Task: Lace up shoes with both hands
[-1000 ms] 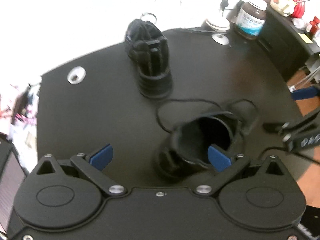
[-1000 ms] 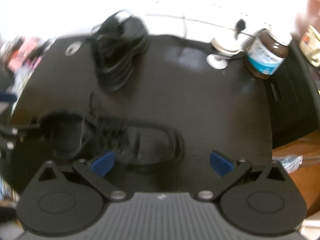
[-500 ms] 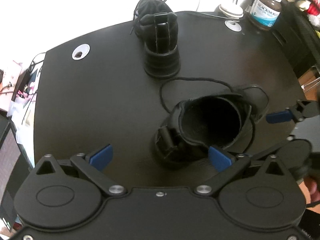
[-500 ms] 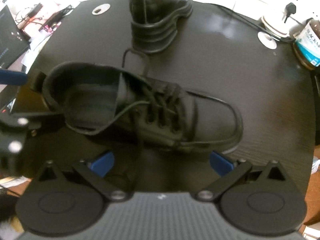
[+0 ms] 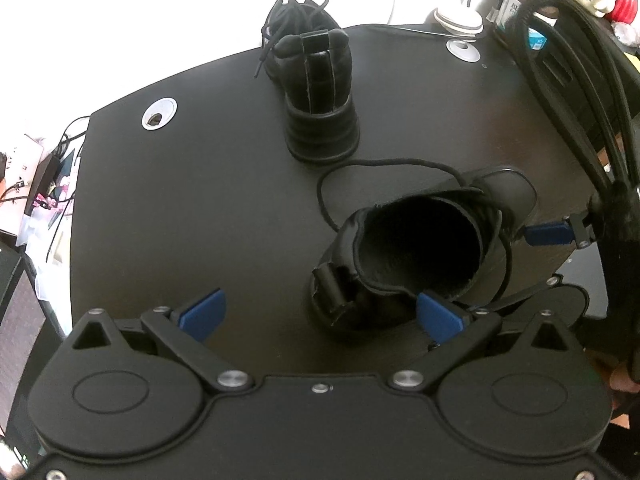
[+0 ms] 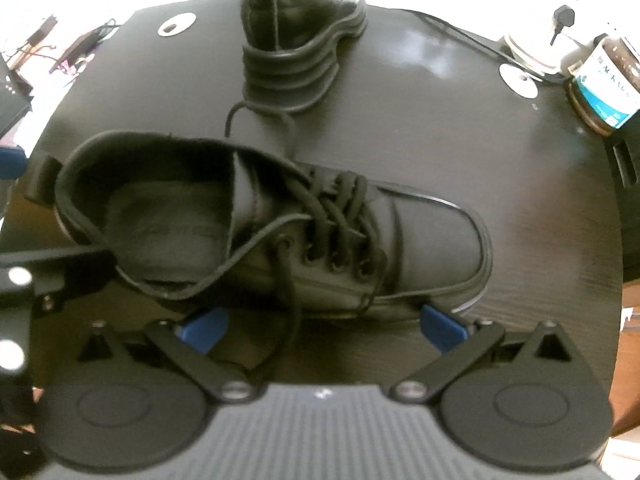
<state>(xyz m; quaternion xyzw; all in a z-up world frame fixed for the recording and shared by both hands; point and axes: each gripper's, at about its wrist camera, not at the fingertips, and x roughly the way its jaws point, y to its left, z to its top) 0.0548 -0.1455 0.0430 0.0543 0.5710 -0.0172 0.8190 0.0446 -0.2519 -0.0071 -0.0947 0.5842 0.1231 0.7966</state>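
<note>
A black leather shoe [image 6: 280,224] lies on the dark table, its toe pointing right in the right wrist view; its laces [image 6: 336,208] are threaded but untied, loose ends trailing. My right gripper [image 6: 324,326] hovers open just in front of its side, one lace end [image 6: 294,320] hanging between the fingers. In the left wrist view the same shoe [image 5: 416,248] shows its heel and opening, and my left gripper [image 5: 320,314] stands open behind the heel, its right pad at the collar. A second black shoe [image 5: 316,92] with a tied bow stands farther back.
The dark table [image 5: 200,208] has two metal cable grommets [image 5: 159,113] [image 5: 463,49]. A brown supplement jar [image 6: 608,80] and a white round object [image 6: 528,50] stand at the back right. Cables and clutter lie off the table's left edge [image 5: 44,184].
Both grippers have moved closer to the unlaced shoe, which now fills more of each view. The right gripper's blue pad has come in beside the shoe's toe in the left wrist view.
</note>
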